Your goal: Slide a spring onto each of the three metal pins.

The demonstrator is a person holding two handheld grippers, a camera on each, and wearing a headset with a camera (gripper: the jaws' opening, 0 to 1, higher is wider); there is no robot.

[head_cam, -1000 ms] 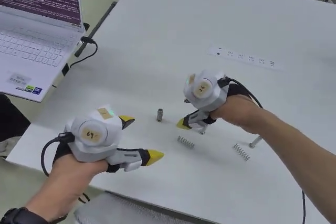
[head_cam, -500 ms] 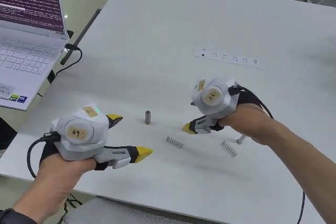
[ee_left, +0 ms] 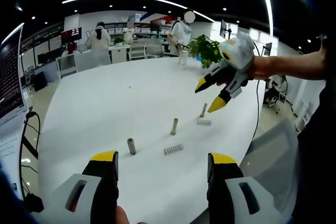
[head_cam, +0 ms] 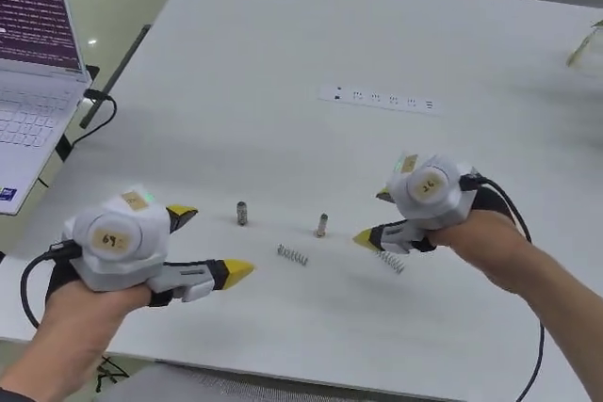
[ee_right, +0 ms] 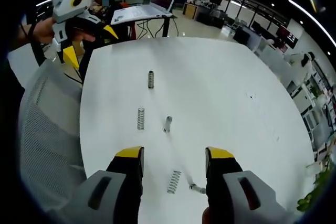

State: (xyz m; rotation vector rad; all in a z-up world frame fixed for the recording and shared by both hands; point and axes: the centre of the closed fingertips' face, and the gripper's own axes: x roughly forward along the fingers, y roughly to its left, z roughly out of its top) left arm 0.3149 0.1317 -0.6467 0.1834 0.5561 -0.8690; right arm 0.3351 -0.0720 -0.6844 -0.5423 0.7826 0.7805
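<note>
On the white table (head_cam: 283, 63) a short pin with a spring on it (head_cam: 242, 214) (ee_left: 131, 146) (ee_right: 150, 79) stands upright. To its right stands a bare metal pin (head_cam: 321, 225) (ee_left: 174, 126) (ee_right: 167, 124). One loose spring (head_cam: 292, 255) (ee_left: 174, 150) (ee_right: 140, 118) lies in front of them. A second loose spring (head_cam: 390, 262) (ee_right: 174, 181) lies under my right gripper (head_cam: 374, 217) (ee_left: 214, 94), beside a third pin (ee_right: 197, 188) (ee_left: 203, 110). The right gripper hovers open and empty. My left gripper (head_cam: 212, 242) is open and empty near the front edge, left of the pins.
A laptop (head_cam: 24, 72) with a cable (head_cam: 94, 110) sits at the far left. A white power strip (head_cam: 382, 99) lies further back on the table. A mesh chair (ee_right: 47, 129) stands at the front edge. People and a plant (ee_left: 207, 51) are beyond the table.
My right gripper has moved right, away from the bare pin, which now stands uncovered; it now hovers over the right spring and hides the third pin. The left gripper stays open.
</note>
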